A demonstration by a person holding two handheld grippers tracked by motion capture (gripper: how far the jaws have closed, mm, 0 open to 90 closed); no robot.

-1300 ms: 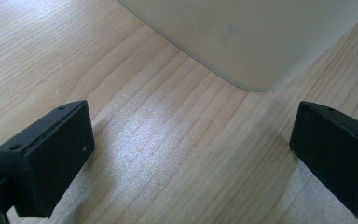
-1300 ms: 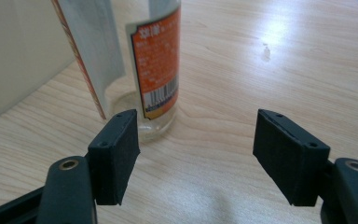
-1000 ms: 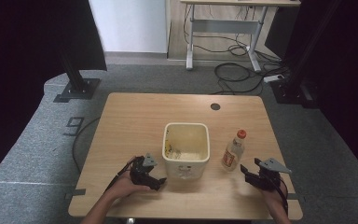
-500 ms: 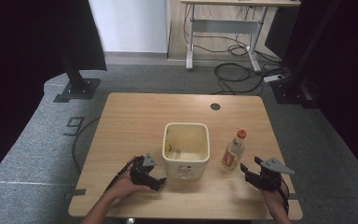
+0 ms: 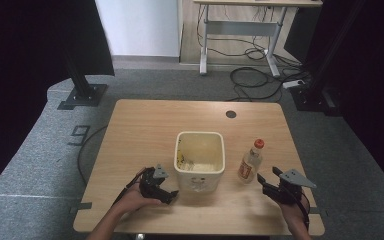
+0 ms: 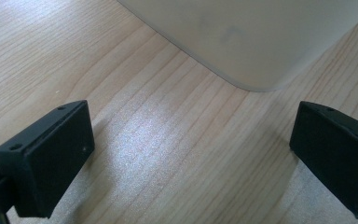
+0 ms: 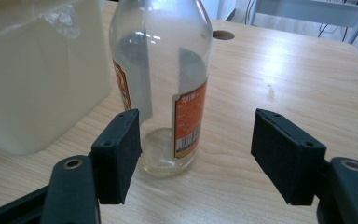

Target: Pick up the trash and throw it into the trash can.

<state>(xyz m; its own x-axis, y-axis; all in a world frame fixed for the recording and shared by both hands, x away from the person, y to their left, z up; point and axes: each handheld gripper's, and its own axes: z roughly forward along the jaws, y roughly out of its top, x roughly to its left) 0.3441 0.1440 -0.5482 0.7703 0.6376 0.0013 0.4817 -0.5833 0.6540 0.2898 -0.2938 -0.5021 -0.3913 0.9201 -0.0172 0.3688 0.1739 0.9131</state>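
- Clear glass bottle with orange label and orange cap [image 7: 161,84]: upright on the wooden bench [image 5: 145,125], just right of the cream square plastic bin [image 5: 200,157], apart from it.
- Right tongs [image 7: 196,144]: jaws wide, bottle base partly between them, pads clear of the glass. They have just been closing slightly; judged as the start of a grasp.
- Left tongs [image 6: 191,149]: jaws wide apart, nothing held, resting just beside the bin's near left corner.
- Bottle and bin unmoved since a second ago.
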